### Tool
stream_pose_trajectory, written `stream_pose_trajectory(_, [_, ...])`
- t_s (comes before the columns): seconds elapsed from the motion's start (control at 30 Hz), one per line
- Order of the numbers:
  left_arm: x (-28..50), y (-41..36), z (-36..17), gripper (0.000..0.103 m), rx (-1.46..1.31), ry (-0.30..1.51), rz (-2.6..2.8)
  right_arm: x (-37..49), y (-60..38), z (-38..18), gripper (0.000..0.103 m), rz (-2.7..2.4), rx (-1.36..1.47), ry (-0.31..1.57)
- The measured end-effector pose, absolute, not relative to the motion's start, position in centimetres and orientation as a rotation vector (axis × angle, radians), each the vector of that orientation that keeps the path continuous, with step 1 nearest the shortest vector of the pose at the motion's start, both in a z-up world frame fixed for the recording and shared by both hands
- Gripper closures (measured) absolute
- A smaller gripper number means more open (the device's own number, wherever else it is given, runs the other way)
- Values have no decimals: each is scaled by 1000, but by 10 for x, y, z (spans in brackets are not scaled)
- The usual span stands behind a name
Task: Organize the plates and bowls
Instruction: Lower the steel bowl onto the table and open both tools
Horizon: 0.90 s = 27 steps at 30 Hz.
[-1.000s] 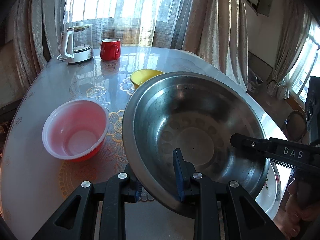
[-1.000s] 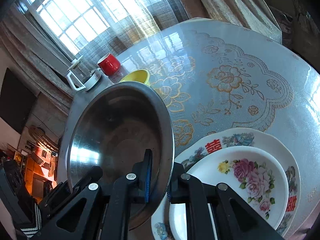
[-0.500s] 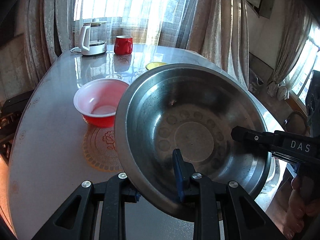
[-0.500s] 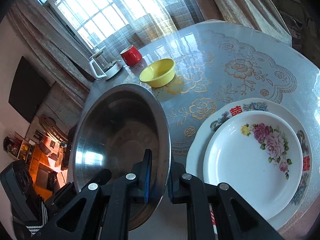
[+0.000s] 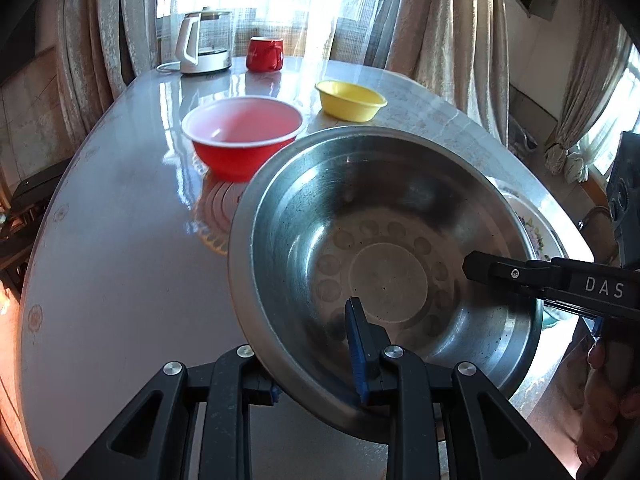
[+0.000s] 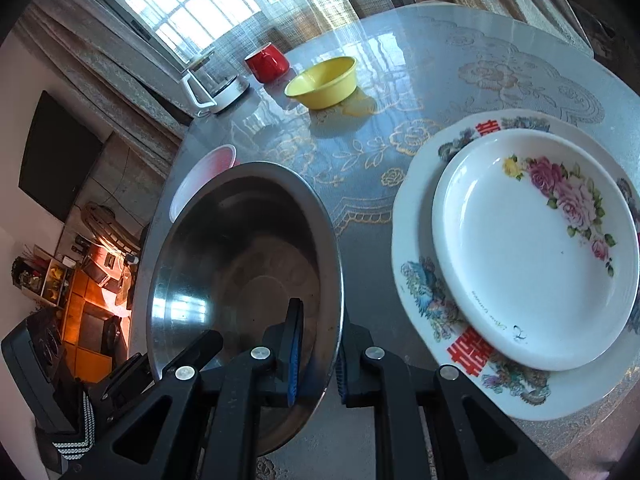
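- Steel bowl [image 5: 384, 264] held tilted above the table [image 5: 100, 280], nothing in it; both grippers grip its rim.
- Left gripper [image 5: 316, 364]: jaws closed on the rim at 6 o'clock in left wrist view, one finger inside, one outside.
- Right gripper [image 6: 316, 356]: jaws clamped on the rim at 3 o'clock in left wrist view, blue pad inside the bowl.
- Red bowl [image 5: 244, 136] on the table at 11 o'clock of the steel bowl, white inside, no contents.
- Yellow bowl [image 6: 322, 82] farther back at 12 o'clock, contents can't tell.
- Small floral plate [image 6: 536, 248] stacked on large patterned plate [image 6: 416, 280], at 3 o'clock, both bare.
- Red mug [image 5: 265, 54] and kettle [image 5: 204, 42] at far edge.
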State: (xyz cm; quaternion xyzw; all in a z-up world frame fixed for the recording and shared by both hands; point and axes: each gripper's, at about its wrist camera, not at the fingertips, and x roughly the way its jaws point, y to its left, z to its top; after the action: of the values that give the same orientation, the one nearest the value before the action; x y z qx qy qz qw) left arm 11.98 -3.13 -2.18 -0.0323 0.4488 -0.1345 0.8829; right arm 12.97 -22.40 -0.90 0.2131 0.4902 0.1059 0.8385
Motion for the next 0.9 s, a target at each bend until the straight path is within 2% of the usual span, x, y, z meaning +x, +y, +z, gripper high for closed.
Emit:
stream_pose_trajectory(0.23, [122, -28, -32, 76, -80, 965, -257, 132, -223, -24, 86, 231, 468, 1066])
stream_pose_trajectory(0.3, [123, -28, -32, 77, -83, 961, -254, 132, -226, -25, 82, 234, 488, 1069])
stream_pose_trajectory(0.53, [125, -32, -32, 77, -63, 955, -235, 123, -237, -14, 80, 215, 469, 1030])
stream_pose_trajectory(0.7, [125, -36, -31, 77, -60, 960, -245, 120, -235, -11, 86, 216, 422, 1005])
stream_pose_trajectory(0.9, [127, -34, -30, 76, -77, 980, -245, 120, -233, -14, 84, 229, 426, 1024])
